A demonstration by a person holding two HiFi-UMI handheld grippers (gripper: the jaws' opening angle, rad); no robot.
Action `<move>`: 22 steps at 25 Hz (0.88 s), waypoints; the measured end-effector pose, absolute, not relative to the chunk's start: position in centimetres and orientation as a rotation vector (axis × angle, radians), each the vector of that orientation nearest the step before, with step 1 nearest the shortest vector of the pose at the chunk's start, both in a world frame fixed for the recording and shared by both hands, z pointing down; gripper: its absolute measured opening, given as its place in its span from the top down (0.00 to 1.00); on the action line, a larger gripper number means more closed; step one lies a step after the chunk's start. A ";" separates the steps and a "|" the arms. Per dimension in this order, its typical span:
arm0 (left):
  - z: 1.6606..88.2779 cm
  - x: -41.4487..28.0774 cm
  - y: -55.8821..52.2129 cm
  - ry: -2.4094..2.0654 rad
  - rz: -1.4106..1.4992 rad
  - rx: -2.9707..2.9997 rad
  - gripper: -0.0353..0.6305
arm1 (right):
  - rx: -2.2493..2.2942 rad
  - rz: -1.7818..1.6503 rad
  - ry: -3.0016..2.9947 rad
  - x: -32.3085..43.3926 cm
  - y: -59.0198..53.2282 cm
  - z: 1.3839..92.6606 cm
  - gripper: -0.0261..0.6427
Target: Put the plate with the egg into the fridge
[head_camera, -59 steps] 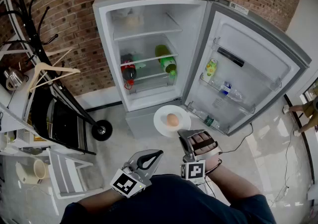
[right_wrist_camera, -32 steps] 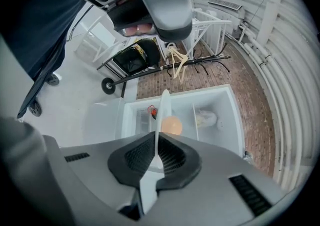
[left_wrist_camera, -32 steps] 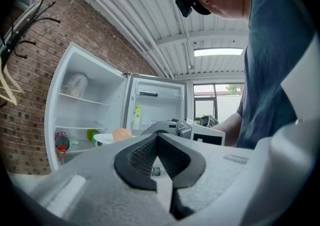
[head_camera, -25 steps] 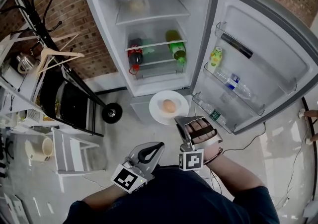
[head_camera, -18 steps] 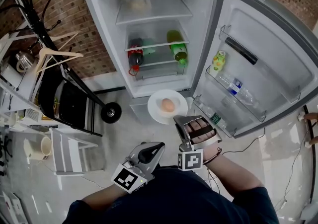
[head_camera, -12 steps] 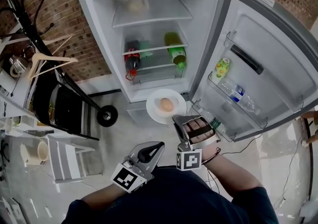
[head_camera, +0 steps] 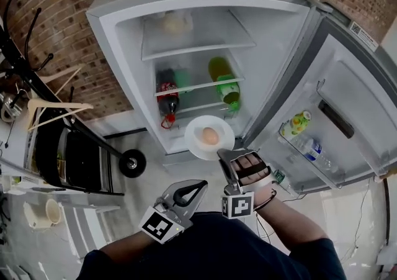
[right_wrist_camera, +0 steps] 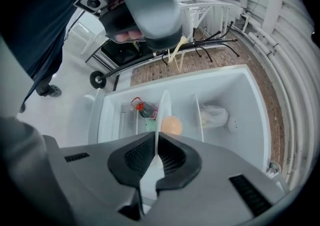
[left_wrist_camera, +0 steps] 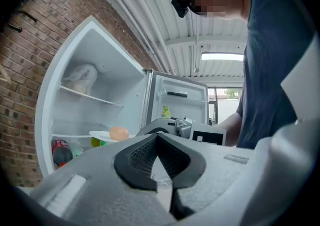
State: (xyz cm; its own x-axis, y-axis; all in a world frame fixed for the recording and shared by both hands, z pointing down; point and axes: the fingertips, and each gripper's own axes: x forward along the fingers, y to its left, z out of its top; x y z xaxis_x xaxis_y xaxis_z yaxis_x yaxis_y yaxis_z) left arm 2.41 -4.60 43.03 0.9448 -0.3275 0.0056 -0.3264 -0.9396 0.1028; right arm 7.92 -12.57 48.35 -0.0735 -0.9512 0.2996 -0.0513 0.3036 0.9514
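Observation:
A white plate (head_camera: 200,142) with a brown egg (head_camera: 210,137) on it is held level in front of the open fridge (head_camera: 118,43), at the height of its lower shelf. My right gripper (head_camera: 226,155) is shut on the plate's near rim. In the right gripper view the plate (right_wrist_camera: 163,107) stands edge-on between the jaws, with the egg (right_wrist_camera: 171,125) beyond them and the right gripper (right_wrist_camera: 156,151) clamped on its rim. My left gripper (head_camera: 196,185) hangs lower left, shut and holding nothing. From the left gripper (left_wrist_camera: 158,138) view the plate (left_wrist_camera: 102,136) and egg (left_wrist_camera: 118,133) show ahead.
Inside the fridge stand a red-labelled dark bottle (head_camera: 166,95) and a green bottle (head_camera: 227,89), with a pale bag (head_camera: 176,22) on the top shelf. The open door (head_camera: 347,105) at right carries bottles (head_camera: 298,125). A black rack (head_camera: 68,151) and hangers (head_camera: 53,107) stand at left.
The plate with the egg has come closer to the fridge and now sits in front of its lower shelf. The fridge fills more of the view. Both grippers keep their state.

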 end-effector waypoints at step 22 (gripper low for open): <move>41.6 2.0 -16.7 -0.648 -0.043 2.954 0.95 | 0.936 -1.005 -1.462 7.5 -26.4 48.7 0.93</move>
